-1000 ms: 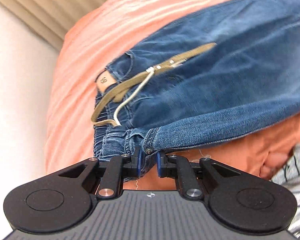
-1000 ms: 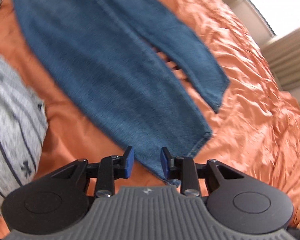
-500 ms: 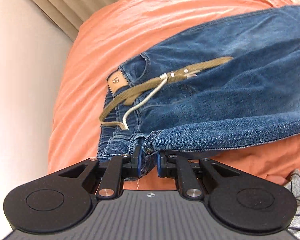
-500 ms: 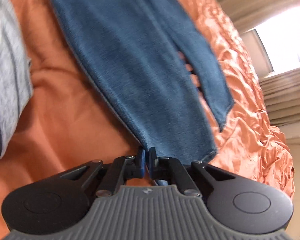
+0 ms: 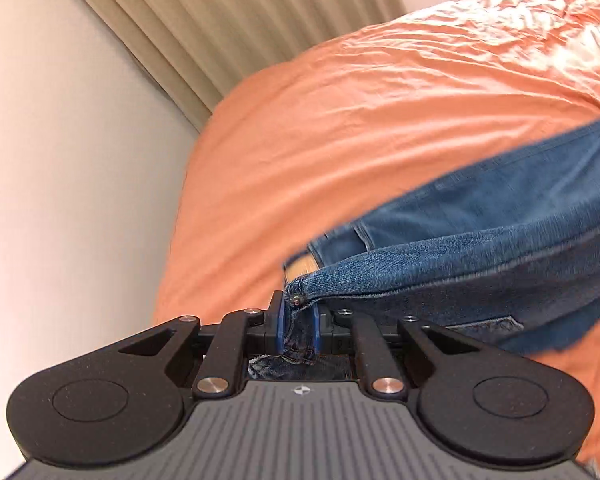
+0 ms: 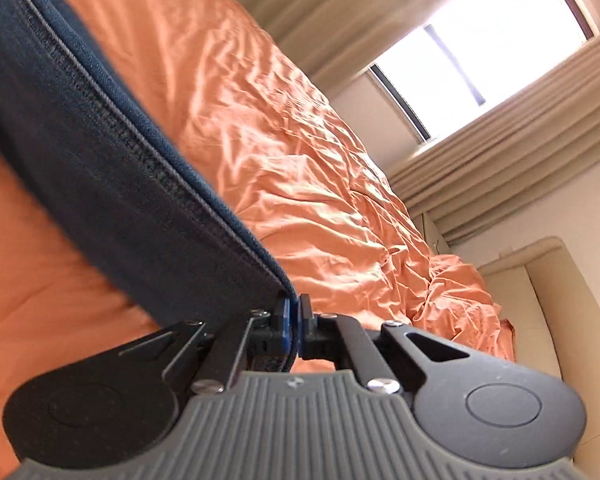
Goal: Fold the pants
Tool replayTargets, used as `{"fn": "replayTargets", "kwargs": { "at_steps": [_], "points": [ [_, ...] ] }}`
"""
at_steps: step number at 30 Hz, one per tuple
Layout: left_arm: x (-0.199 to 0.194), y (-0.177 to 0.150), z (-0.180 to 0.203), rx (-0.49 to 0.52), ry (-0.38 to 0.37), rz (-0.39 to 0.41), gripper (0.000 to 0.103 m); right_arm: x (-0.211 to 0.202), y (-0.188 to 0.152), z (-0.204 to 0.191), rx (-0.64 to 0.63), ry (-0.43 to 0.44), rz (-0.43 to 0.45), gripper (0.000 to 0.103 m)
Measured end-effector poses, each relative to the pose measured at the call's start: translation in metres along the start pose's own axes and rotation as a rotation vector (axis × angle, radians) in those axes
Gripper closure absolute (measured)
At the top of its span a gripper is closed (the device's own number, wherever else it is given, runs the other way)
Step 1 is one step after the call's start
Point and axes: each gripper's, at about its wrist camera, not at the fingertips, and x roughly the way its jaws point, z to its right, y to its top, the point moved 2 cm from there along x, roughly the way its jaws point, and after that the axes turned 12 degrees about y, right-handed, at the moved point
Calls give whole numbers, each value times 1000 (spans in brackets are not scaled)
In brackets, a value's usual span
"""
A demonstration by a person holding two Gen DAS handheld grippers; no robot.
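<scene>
Denim pants (image 5: 500, 216) over orange bedding (image 5: 340, 120), tan label (image 5: 302, 266) blurred unreadable, left hand-held gripper (image 5: 298, 326) and right hand-held gripper (image 6: 293, 326) clamping them

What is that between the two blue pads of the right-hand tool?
A fold of the jeans: the right gripper is shut on the denim edge, which stretches away above the orange bedspread. The right wrist view shows it.

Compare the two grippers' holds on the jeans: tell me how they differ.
1. The left gripper pinches a thick bunched fold near a rivet; the right gripper pinches a thin edge of the jeans.
2. The left jaws stand slightly apart around the bulk; the right jaws are almost together.
Shared: both are shut on the denim, holding it above the orange bedcover.
</scene>
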Motion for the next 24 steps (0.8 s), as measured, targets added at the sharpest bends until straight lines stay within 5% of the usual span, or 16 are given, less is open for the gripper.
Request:
{"fn": "replayTargets", "kwargs": {
  "at_steps": [6, 13, 24],
  "points": [
    [78, 52, 33, 64, 24, -56, 89, 107, 47, 11, -16, 18, -101, 103],
    [167, 76, 74, 120, -6, -143, 88, 216, 64, 6, -22, 94, -205, 103],
    [242, 74, 114, 179, -40, -219, 87, 294, 58, -13, -30, 178, -293, 103]
  ]
}}
